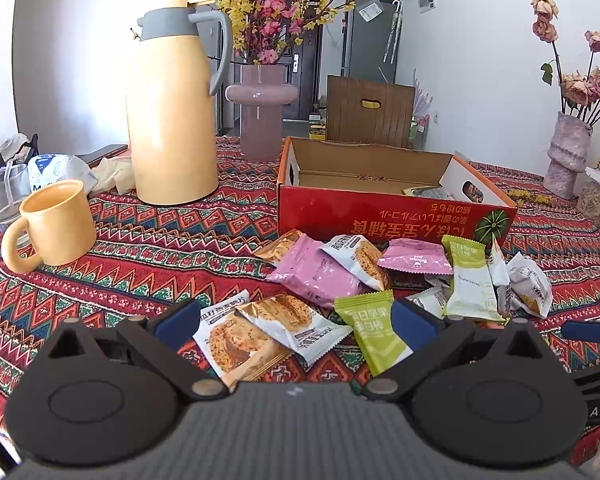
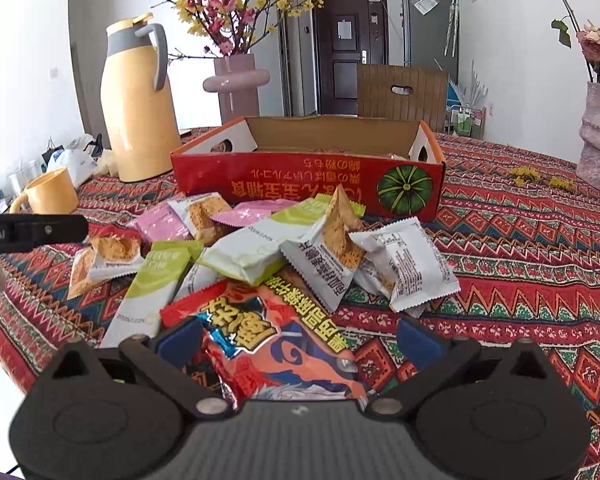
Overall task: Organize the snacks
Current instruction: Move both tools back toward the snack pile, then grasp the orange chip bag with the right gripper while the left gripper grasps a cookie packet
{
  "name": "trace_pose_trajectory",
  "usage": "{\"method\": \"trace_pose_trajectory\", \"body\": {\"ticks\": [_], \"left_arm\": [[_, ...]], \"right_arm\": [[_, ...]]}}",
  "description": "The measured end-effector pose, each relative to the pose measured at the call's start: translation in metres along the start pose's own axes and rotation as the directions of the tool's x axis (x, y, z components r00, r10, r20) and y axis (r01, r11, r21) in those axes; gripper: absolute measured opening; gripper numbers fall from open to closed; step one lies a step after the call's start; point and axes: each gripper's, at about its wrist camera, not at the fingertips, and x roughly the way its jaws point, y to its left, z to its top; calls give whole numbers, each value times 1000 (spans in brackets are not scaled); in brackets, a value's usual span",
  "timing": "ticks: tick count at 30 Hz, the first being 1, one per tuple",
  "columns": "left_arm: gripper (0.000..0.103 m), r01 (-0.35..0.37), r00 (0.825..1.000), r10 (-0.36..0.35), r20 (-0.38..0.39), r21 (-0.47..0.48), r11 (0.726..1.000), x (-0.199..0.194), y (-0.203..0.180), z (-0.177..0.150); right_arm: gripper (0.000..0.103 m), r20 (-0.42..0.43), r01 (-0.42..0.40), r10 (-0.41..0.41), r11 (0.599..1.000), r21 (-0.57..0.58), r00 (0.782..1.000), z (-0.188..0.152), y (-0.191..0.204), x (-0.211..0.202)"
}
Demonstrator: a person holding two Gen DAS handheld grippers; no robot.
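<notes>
On the patterned counter (image 1: 148, 248), near side of the red box (image 1: 380, 210): loose snack packets, both tools spread.

The snack packets (image 1: 320, 276) lie in an overlapping heap just in front of the open cardboard box, which appears nearly empty, with one item visible at its far right. The left tool (image 1: 296, 320) is spread wide over a biscuit packet (image 1: 288, 320) and a green bar packet (image 1: 374, 328), pinching nothing. The right tool (image 2: 300, 338) is likewise spread, with a large orange crisp bag (image 2: 284, 344) lying between its fingers, not yet clamped. Handling judgement: all packets are light, thin film, air-filled and slippery; contents are probably brittle. Grip at a crimped end seal or flat margin, with moderate force, to avoid crushing. Overlapping neighbours may drag along when one is lifted.
</notes>
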Motion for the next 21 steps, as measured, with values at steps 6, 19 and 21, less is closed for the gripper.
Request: {"method": "trace_pose_trajectory", "body": {"ticks": [6,19,21], "left_arm": [[103,11,1000,-11,-4,1,1000,-3,1,-5],[103,9,1000,-10,-15,-15,1000,-7,7,-10],[103,6,1000,-6,-16,-19,1000,-7,9,-10]], "right_arm": [[103,-65,10,-10,1000,3,998,-9,4,19],[95,-26,46,-46,999,-21,999,-21,12,19],[79,-17,25,-26,999,-36,1000,-22,14,15]]}}
